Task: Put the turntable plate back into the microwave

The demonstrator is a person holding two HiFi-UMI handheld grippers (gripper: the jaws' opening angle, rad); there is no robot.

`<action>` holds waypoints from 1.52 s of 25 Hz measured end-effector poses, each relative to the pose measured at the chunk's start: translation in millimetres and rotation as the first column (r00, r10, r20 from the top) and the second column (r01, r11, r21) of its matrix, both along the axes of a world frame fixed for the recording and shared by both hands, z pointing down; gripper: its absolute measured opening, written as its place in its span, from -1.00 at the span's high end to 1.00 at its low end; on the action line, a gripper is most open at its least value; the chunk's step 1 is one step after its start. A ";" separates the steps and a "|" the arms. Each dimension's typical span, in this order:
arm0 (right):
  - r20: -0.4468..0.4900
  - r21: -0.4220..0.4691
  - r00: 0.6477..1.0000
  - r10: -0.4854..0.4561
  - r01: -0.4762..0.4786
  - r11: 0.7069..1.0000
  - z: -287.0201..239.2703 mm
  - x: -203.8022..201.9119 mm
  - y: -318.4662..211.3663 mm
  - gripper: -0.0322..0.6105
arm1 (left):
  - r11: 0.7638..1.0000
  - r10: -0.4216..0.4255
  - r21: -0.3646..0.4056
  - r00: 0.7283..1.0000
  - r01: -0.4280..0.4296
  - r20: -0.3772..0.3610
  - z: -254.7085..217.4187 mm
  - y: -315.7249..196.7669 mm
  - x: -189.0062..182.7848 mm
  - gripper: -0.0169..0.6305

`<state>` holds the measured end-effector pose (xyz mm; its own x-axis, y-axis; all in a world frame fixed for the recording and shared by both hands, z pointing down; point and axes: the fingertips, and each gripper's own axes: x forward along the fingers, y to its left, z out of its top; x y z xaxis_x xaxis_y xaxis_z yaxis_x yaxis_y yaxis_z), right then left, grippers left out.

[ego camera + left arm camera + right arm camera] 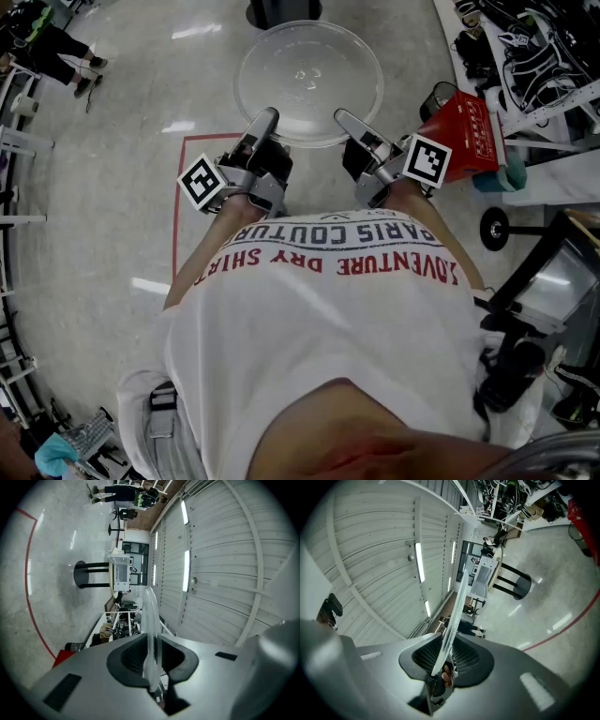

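Floor (pixel 103 141), pale and glossy, is carrying a red line (pixel 174 206) at the left of the head view, just beside the left gripper (pixel 266 120). That gripper is clenching the near rim of the plate (pixel 308 80). In the left gripper view the clear glass edge is passing straight between the dark ribbed pads (pixel 132 659), which are pinching it from both sides. The plate is hanging roughly level above the floor, out in front of the person's white shirt (pixel 319 328), with one gripper at each side of its near edge. The right gripper (pixel 347 120) is grasping the same rim further right. In the right gripper view the glass is showing as a thin slanted edge caught between its pads (pixel 465 659). Far off in both gripper views, a white box (pixel 120 571) is sitting on a surface with a black stand (pixel 79 573). At the far right of the head view, a red container (pixel 464 141) is standing near a shelf (pixel 530 52) crowded with cables.
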<state>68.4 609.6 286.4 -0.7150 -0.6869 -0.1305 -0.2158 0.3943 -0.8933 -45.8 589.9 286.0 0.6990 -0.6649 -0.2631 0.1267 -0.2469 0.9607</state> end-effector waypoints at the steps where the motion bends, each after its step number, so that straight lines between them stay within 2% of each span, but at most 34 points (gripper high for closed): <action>1: 0.000 0.000 1.000 0.000 0.000 1.000 -0.3 0.0 0.3 0.71 | 1.000 0.001 -0.002 1.000 -0.001 -0.005 -0.5 0.3 0.3 0.83; 17: 0.013 0.049 1.000 -0.006 0.006 0.999 -16.4 -1.2 2.5 0.71 | 1.000 0.004 -0.025 0.999 -0.005 -0.051 -3.4 1.8 -0.6 0.82; 25: 0.033 0.040 0.999 0.010 -0.011 0.999 -27.5 7.7 4.6 0.71 | 1.000 0.019 -0.020 0.999 -0.020 -0.049 -15.7 2.2 8.1 0.82; 32: 0.054 -0.002 0.998 -0.023 0.023 1.000 -22.3 -17.7 0.6 0.71 | 0.999 -0.004 -0.051 0.999 0.002 -0.042 -13.3 2.1 -17.8 0.82; 34: 0.059 -0.008 0.998 -0.026 0.027 1.000 -16.4 -17.3 -12.8 0.71 | 0.998 -0.009 -0.056 0.999 0.006 -0.044 -7.6 -10.8 -17.7 0.82; 38: 0.066 -0.041 0.998 -0.009 0.011 0.999 9.9 1.4 -81.3 0.71 | 0.996 0.005 -0.085 0.999 -0.008 -0.046 18.6 -80.5 2.0 0.82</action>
